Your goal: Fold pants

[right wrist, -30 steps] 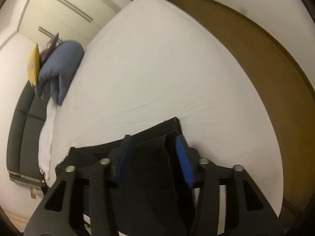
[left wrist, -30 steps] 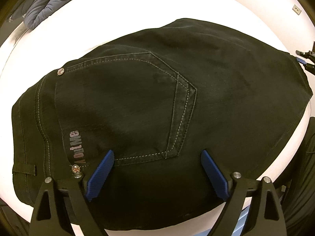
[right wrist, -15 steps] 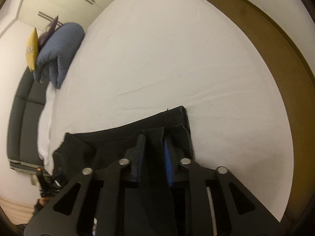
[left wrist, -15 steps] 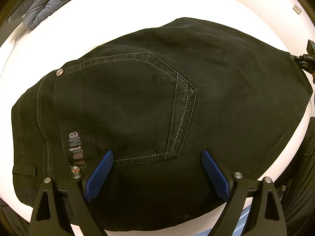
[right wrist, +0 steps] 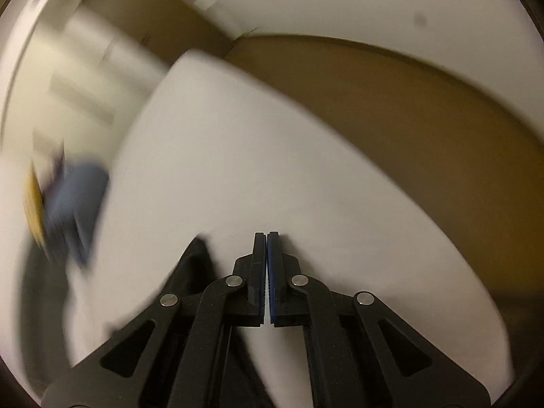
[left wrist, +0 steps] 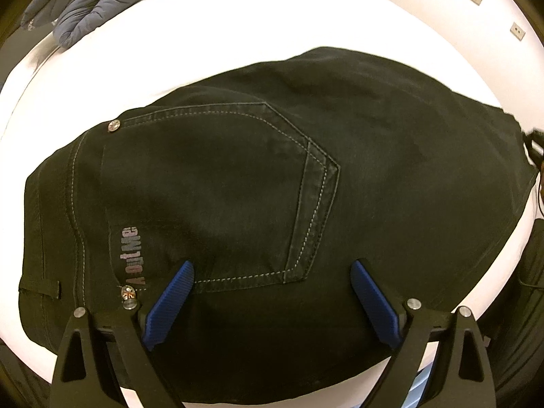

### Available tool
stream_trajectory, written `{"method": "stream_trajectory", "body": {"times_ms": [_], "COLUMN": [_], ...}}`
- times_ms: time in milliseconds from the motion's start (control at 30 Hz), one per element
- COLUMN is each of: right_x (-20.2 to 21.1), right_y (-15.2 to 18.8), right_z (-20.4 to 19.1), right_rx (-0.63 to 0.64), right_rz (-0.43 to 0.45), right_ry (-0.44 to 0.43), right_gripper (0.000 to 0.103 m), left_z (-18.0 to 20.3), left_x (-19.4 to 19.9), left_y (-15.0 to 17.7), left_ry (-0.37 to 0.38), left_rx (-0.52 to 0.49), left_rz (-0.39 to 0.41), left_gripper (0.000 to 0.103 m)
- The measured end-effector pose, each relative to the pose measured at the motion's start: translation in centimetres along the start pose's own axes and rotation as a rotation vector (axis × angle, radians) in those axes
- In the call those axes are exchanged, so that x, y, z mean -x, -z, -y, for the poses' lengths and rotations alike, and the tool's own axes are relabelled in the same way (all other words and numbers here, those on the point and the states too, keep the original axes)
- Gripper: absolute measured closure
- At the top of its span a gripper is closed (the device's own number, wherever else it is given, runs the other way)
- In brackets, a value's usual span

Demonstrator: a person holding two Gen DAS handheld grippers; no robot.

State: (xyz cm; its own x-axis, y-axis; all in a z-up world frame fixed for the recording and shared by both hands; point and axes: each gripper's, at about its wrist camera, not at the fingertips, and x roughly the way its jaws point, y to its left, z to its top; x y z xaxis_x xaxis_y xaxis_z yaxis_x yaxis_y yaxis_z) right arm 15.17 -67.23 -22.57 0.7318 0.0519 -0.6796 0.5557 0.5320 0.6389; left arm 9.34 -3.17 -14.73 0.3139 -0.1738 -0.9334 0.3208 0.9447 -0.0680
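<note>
Black pants (left wrist: pixel 238 187) lie flat on the white bed (left wrist: pixel 272 10), back pocket up, waistband at the left. My left gripper (left wrist: pixel 272 265) stands open just over the pocket's lower edge, with its blue pads (left wrist: pixel 173 299) spread wide. At the pants' right corner a blurred bit of my right gripper (left wrist: pixel 534 142) shows. In the blurred right wrist view, my right gripper (right wrist: pixel 267 238) is shut, pads together over bare sheet, and no cloth shows between them. A peak of black pants cloth (right wrist: pixel 197 265) rises beside its left finger and runs under the gripper.
A folded grey-blue quilt (left wrist: pixel 88 3) lies at the bed's far left corner, with a yellow pillow (right wrist: pixel 34 204) beside it. Brown floor (right wrist: pixel 391 108) runs along the bed's far side. White walls stand behind.
My right gripper's jaws closed from around the cloth edge to fully shut, and its view swung and blurred. The pants' right corner shifted slightly. The left gripper held still.
</note>
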Motion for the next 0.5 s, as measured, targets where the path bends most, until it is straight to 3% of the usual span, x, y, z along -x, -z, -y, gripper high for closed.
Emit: {"method": "stream_trajectory", "body": {"times_ms": [67,167,300,400,433,500], "right_x": [1.1,2.0,2.0,0.8,-0.5,-1.5], "right_y": [0.2,0.8,1.9,1.1,2.7,2.5], "right_z": [0.2,-0.5,-3.4,-5.2,-8.3,-10.4], "right_rx": [0.029,0.084,0.241,0.341,0.372,0.439], "right_rz": [-0.008,-0.105,-0.192,-0.255,-0.262,-0.262], "right_ry": [0.065,-0.032,-0.12,-0.166,-0.17,-0.171], "right_gripper": [0.103,0.094,0.036,0.035,0.035,0.035], "left_z": [-0.2,-0.2,-0.2,-0.4,-0.4,-0.2], "left_x": [0.1,0.2,0.3,0.3,0.3,0.1], "left_y": [0.2,0.3,0.3,0.4,0.4,-0.2], "left_ry": [0.004,0.002,0.015,0.019,0.019,0.019], "left_rx": [0.005,0.017,0.022,0.025,0.028,0.035], "left_rz": [0.009,0.018,0.02,0.013,0.012,0.008], "left_gripper": [0.008,0.008,0.008,0.008,0.008,0.008]}}
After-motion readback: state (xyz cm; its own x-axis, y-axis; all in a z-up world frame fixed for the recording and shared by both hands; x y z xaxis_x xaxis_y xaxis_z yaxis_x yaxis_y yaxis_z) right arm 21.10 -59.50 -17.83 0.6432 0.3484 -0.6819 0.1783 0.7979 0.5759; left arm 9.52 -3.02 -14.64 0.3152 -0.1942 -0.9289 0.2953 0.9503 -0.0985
